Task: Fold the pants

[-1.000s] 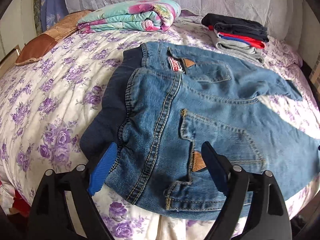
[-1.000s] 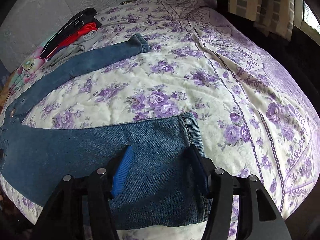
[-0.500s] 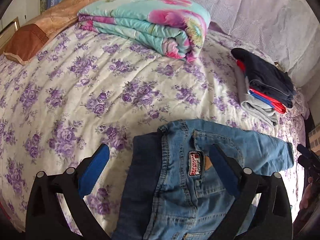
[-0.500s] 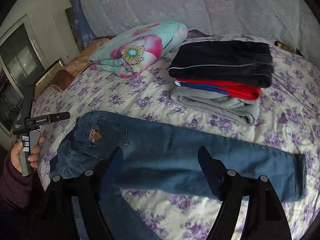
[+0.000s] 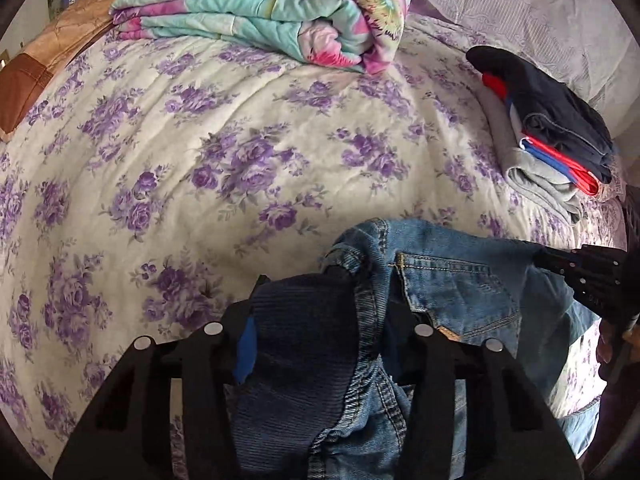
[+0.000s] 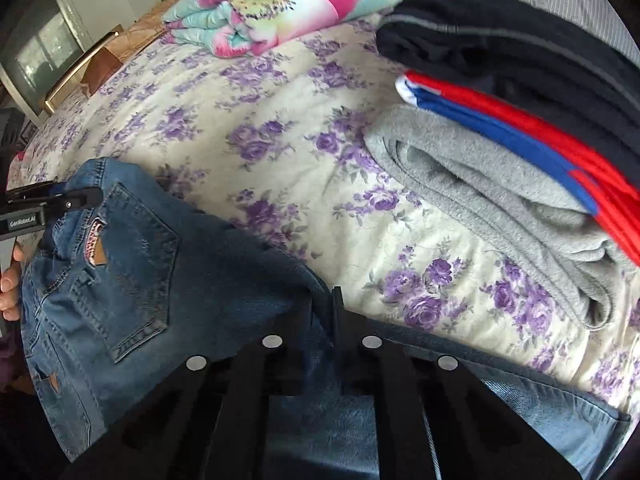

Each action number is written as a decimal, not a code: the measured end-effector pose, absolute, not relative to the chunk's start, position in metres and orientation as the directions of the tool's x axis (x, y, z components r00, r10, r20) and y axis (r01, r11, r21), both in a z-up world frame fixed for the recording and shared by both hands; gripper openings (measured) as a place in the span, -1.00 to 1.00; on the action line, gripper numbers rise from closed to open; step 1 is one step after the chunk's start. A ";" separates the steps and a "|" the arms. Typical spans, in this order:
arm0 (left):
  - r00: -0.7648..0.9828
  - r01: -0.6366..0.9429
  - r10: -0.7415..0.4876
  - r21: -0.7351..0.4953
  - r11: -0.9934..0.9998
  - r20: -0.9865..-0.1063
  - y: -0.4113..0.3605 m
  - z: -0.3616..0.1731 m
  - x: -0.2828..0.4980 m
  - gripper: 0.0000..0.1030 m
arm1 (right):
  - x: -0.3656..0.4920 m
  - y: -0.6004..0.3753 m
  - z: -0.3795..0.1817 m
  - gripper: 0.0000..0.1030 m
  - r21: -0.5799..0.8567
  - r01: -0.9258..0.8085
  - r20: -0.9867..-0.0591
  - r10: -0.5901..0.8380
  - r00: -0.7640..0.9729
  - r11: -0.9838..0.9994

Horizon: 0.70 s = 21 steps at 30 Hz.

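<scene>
Blue denim jeans (image 6: pixel 132 280) lie on the bed with the purple-flowered quilt (image 5: pixel 168 168), near its front edge. Left claw (image 5: pixel 320 312) is closing on the bunched dark ribbed waistband (image 5: pixel 304 344), which sits between its jaws. Right claw (image 6: pixel 334 312) is pressed together, pinching a fold of the jeans' leg. A stack of folded grey, red-blue and dark garments (image 6: pixel 500 152) rests just beyond, a rolled turquoise floral blanket (image 5: pixel 272 12) further back.

Each claw was matte black plastic with round silver screw heads on its linkage arms. The left claw (image 5: pixel 324 312) carried a blue finger pad; the right claw (image 6: pixel 334 312) showed black ribbed pads.
</scene>
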<state>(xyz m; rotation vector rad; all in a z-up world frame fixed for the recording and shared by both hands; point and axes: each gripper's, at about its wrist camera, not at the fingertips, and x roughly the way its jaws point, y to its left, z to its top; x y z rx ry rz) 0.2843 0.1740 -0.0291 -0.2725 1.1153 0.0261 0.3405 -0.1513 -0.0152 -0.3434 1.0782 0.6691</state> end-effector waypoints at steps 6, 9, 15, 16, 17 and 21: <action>0.512 -0.109 -0.179 -0.270 0.957 -0.840 0.177 0.015 0.251 -0.03 | 0.269 -0.187 0.051 -0.89 0.057 -0.701 -0.793 0.459 0.401 0.711; 0.518 -0.099 -0.231 -0.326 0.940 -0.824 0.183 0.034 0.225 0.37 | 0.217 -0.201 0.065 -0.89 0.054 -0.727 -0.741 0.516 0.431 0.685; 0.550 -0.120 -0.338 -0.473 0.873 -0.763 0.193 0.055 0.145 0.73 | 0.125 -0.217 0.022 -0.89 0.088 -0.732 -0.669 0.584 0.459 0.676; 0.542 -0.126 -0.362 -0.499 0.857 -0.758 0.191 0.053 0.135 0.76 | 0.119 -0.220 0.013 -0.89 0.119 -0.724 -0.659 0.600 0.454 0.679; 0.529 -0.134 -0.395 -0.534 0.835 -0.751 0.187 0.048 0.129 0.78 | 0.115 -0.223 0.004 -0.90 0.147 -0.719 -0.646 0.616 0.450 0.679; 0.467 -0.167 -0.517 -0.645 0.746 -0.718 0.166 0.023 0.130 0.78 | 0.108 -0.227 -0.024 -0.89 0.221 -0.698 -0.626 0.648 0.434 0.681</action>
